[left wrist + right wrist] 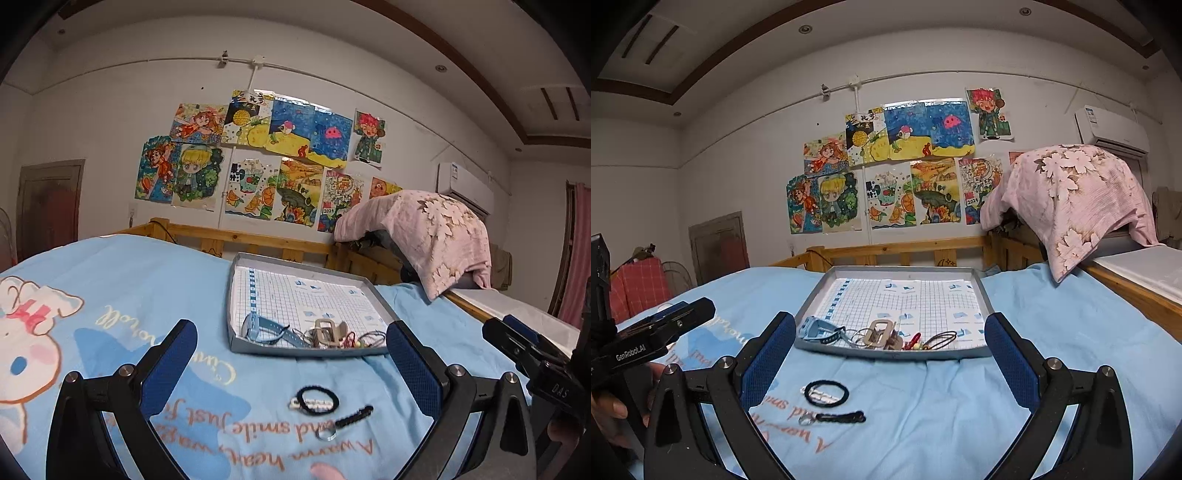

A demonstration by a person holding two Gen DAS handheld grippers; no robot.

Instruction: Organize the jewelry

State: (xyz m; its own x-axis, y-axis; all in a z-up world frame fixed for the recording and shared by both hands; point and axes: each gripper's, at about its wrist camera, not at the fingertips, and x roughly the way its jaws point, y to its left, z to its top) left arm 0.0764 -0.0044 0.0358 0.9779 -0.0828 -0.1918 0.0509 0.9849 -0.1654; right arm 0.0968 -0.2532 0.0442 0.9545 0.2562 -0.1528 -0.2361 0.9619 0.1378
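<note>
Above the blue bedsheet (960, 406), both claws (291, 354) (890, 347) gape wide, holding nothing.

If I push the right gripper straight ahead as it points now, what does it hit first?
Probably the near wall of the grey tray. The open right gripper faces it squarely; the black hair tie lies lower and to the left, likely under the path. Depth is uncertain.

Your grey tray (982, 295) is sitting flat on the bed, holding a blue watch (818, 329), a beige buckle clip (881, 332) and thin hair ties (940, 339) along its near edge. Lying on the bedsheet near you are a black hair tie (826, 393), overlapping a white hair clip (312, 403), and a black strap with a ring (834, 418).
</note>
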